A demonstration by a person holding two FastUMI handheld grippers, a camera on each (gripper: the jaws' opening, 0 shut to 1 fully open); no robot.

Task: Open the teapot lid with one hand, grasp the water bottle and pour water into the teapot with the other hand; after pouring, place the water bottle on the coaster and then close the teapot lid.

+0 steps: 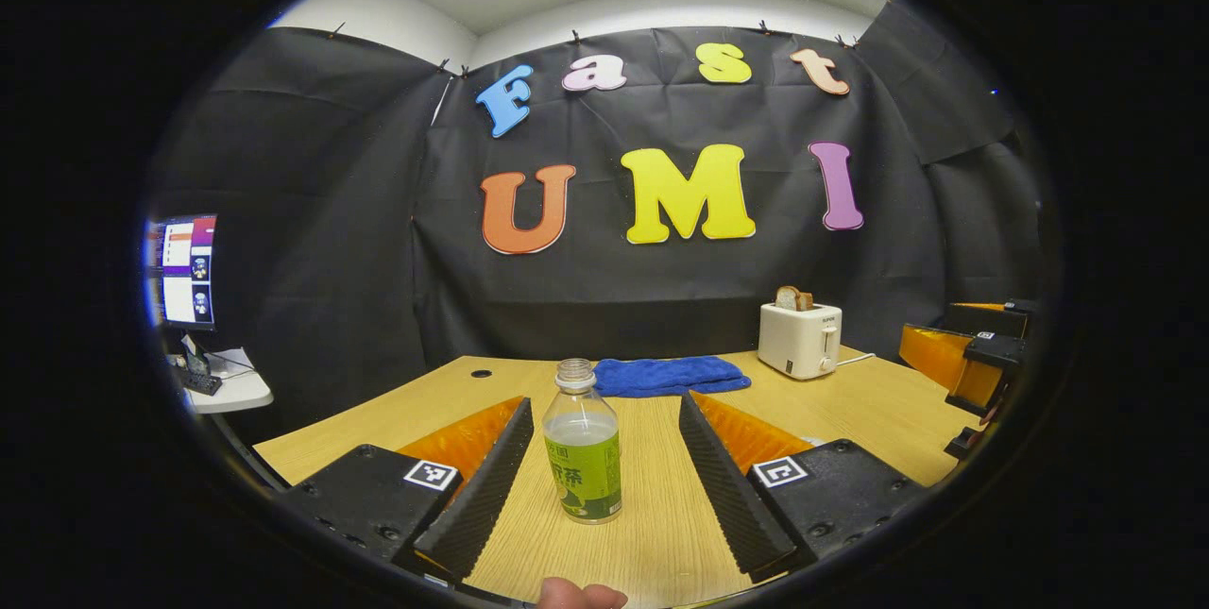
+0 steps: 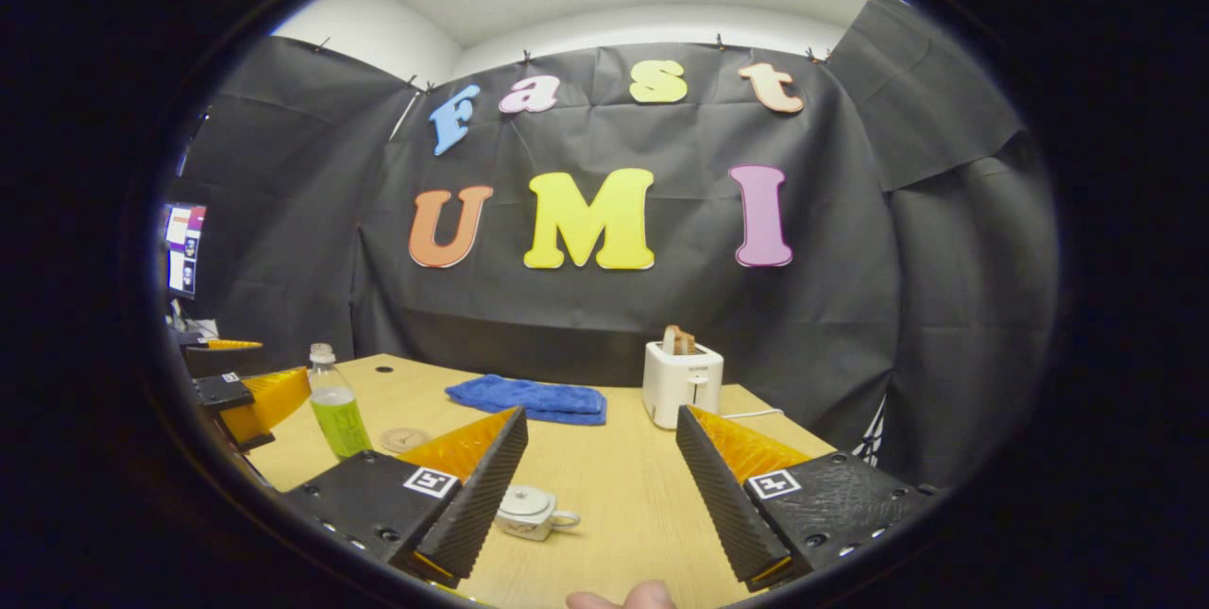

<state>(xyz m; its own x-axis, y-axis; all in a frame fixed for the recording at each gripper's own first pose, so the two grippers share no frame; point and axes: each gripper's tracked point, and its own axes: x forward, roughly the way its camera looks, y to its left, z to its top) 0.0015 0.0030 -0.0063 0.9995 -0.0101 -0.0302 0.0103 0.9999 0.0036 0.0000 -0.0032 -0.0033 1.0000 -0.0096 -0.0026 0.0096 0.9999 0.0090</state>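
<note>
**Both tongs released above the table**

In the left gripper view, the left tongs stood released, the uncapped green-labelled water bottle upright on the table between the fingers, touching neither. In the right gripper view, the right tongs gaped above the lidded white teapot; a round coaster lay beside the bottle
</note>
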